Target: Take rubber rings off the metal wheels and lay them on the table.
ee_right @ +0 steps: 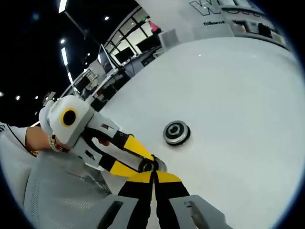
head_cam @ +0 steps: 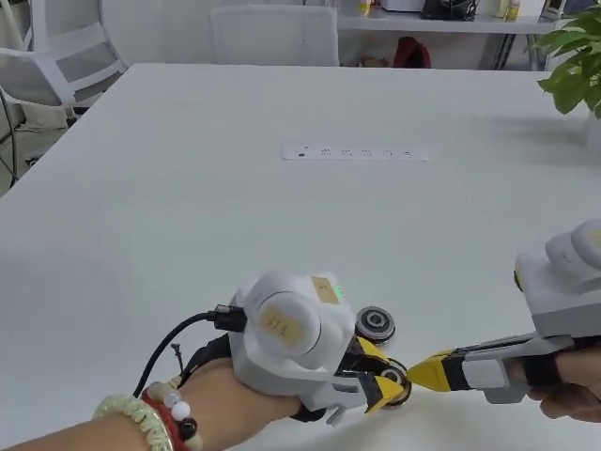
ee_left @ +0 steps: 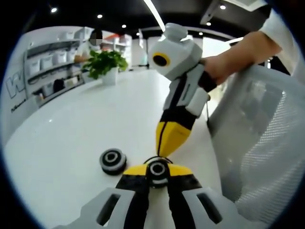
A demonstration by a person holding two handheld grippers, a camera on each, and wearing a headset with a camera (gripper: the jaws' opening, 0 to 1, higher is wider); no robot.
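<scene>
Left tool pinches a wheel; right tool, pressed together, prods it from 3 o'clock. Slipping may dislodge it.

Bright, even light falls from ceiling strips and spot lamps, leaving the white desk nearly washed out, with only faint shadows. Both gripper views bend strongly at their edges, and the near fingers look soft
</scene>
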